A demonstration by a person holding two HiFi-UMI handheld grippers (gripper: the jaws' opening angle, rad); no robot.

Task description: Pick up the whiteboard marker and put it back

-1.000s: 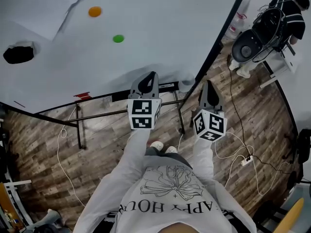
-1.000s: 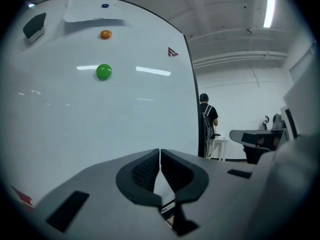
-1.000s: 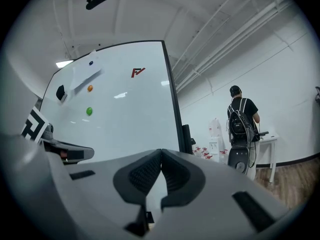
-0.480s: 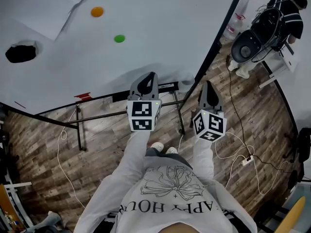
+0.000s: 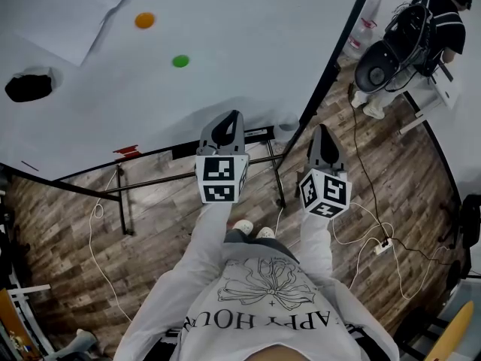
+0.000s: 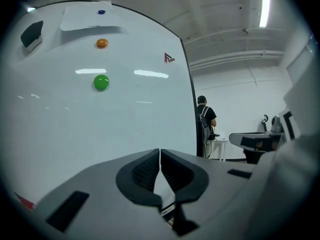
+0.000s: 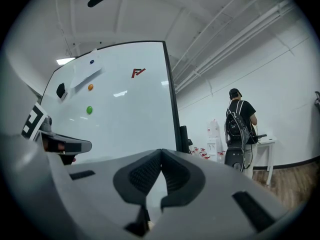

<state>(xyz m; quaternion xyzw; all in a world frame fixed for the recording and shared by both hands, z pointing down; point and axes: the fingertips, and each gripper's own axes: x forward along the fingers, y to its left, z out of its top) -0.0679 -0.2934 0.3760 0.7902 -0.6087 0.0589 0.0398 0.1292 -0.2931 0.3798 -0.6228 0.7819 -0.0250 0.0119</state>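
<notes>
The whiteboard [image 5: 225,43] stands in front of me with an orange magnet [image 5: 144,20], a green magnet [image 5: 180,61] and a black eraser [image 5: 28,86] on it. A small red object [image 5: 126,150], possibly the marker, lies on the tray at the board's lower edge, left of both grippers. My left gripper [image 5: 229,120] is held level toward the board's lower part, shut with nothing between its jaws [image 6: 160,156]. My right gripper [image 5: 322,132] points past the board's right edge, also shut and empty [image 7: 161,156].
A person with a backpack [image 5: 440,13] stands at a small table at the back right, next to a black device [image 5: 379,66]. Cables and a power strip [image 5: 382,248] lie on the wood floor. The board's metal stand [image 5: 124,201] runs below the tray.
Both grippers have kept still and shut. Only the person at the back right has shifted a little.
</notes>
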